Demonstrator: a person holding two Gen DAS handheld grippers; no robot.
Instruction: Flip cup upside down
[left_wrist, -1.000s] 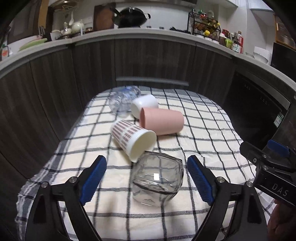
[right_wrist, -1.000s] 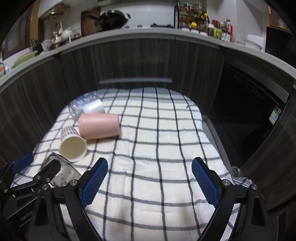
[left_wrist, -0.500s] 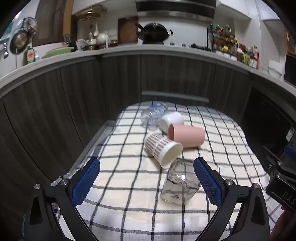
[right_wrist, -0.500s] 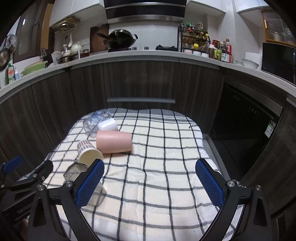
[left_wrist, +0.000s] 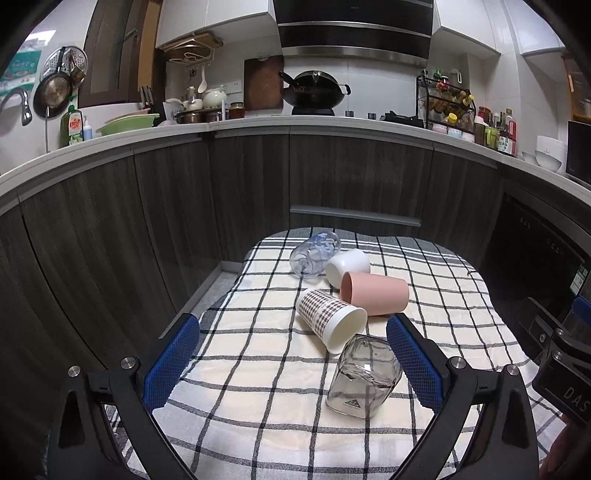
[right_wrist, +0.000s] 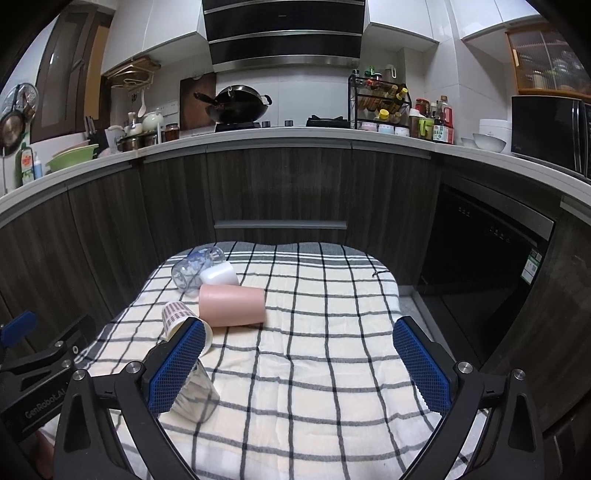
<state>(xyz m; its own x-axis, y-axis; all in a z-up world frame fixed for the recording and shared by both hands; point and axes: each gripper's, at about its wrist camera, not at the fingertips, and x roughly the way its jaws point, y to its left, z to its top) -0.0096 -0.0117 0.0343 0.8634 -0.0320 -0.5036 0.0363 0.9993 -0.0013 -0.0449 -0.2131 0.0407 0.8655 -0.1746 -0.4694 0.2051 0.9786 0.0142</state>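
Several cups lie on their sides on a checked cloth (left_wrist: 258, 376): a smoky glass tumbler (left_wrist: 364, 376) nearest me, a patterned paper cup (left_wrist: 330, 319), a pink cup (left_wrist: 375, 293), a white cup (left_wrist: 347, 266) and a clear glass (left_wrist: 314, 253). My left gripper (left_wrist: 291, 362) is open and empty, above the cloth's near part, the tumbler by its right finger. My right gripper (right_wrist: 299, 365) is open and empty over the cloth's middle (right_wrist: 314, 350); its left finger partly hides the tumbler (right_wrist: 197, 397) and paper cup (right_wrist: 177, 317). The pink cup (right_wrist: 232, 304) lies beyond.
Dark wood cabinet fronts (left_wrist: 221, 206) curve around the far side of the cloth. A dishwasher front (right_wrist: 484, 258) stands at the right. The counter above holds a wok (left_wrist: 314, 92), a spice rack (right_wrist: 380, 103) and bottles.
Both grippers have pulled back and risen, so more of the kitchen shows. The left gripper was around the tumbler a second ago and now stands away from it. The cups have not moved.
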